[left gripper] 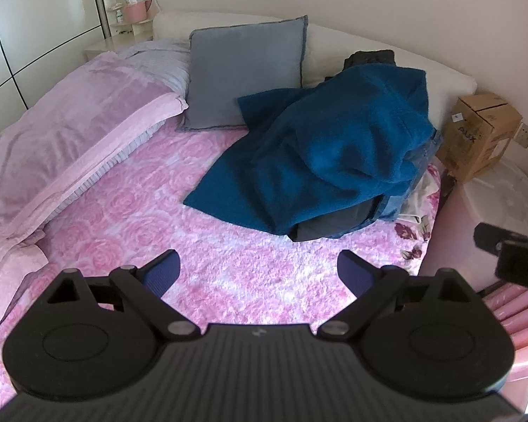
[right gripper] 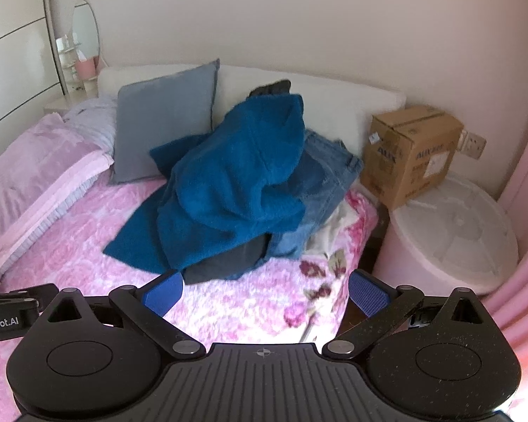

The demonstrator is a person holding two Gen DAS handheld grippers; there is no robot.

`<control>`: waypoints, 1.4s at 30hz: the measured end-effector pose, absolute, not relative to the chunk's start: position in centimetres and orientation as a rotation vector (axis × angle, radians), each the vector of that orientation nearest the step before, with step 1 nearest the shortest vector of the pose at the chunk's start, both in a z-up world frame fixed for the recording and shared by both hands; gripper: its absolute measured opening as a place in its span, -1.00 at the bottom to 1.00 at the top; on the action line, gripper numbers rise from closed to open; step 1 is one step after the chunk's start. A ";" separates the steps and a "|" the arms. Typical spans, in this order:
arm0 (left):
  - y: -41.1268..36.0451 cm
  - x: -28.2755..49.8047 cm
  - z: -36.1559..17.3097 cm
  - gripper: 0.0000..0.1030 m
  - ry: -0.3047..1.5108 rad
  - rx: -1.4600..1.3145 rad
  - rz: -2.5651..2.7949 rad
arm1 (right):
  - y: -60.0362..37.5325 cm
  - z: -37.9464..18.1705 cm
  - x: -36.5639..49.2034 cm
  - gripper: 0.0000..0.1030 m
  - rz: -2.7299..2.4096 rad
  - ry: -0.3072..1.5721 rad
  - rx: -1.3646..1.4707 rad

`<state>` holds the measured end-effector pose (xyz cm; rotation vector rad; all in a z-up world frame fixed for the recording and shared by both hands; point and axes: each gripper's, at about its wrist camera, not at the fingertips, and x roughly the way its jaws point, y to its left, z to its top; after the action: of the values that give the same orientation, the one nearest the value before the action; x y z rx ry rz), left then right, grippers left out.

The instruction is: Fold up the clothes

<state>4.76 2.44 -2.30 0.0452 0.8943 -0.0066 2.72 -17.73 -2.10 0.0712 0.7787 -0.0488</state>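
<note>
Fuzzy blue fleece (right gripper: 236, 176) heaped over denim (right gripper: 327, 176); both grippers agape.

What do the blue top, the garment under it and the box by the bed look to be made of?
Blue top: looks like fleece, fuzzy matte nap. Garment under it: likely denim, faded blue weave with stitched seams. Box: corrugated cardboard, plain brown with printed lettering.

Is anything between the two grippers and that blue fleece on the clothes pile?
Nothing visible. Only bare pink bedspread lies between the open left gripper, the open right gripper and the blue fleece, which tops the pile.
</note>
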 end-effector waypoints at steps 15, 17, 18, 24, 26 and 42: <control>-2.1 13.8 -5.8 0.68 0.926 0.013 -0.093 | -22.4 -5.2 10.9 0.99 0.027 0.773 0.073; -2.7 15.4 -6.6 0.62 0.943 -0.012 -0.101 | -23.2 -5.8 12.5 0.99 0.034 0.784 0.068; -2.9 16.2 -7.0 0.57 0.951 -0.025 -0.105 | -23.6 -6.0 13.2 0.99 0.036 0.789 0.068; -4.4 20.3 -8.9 0.54 0.971 -0.037 -0.137 | -25.3 -7.2 16.8 0.99 0.057 0.821 0.076; -4.8 21.5 -9.5 0.54 0.968 -0.041 -0.155 | -25.9 -7.4 17.9 0.99 0.065 0.827 0.091; -5.0 29.9 -13.3 0.54 0.968 -0.163 -0.254 | -31.7 -10.2 25.8 0.71 0.165 0.860 0.447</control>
<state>29.92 -5.01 -13.27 -0.1630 0.9678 -0.2536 25.82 -31.70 -10.16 0.4466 0.8600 0.1650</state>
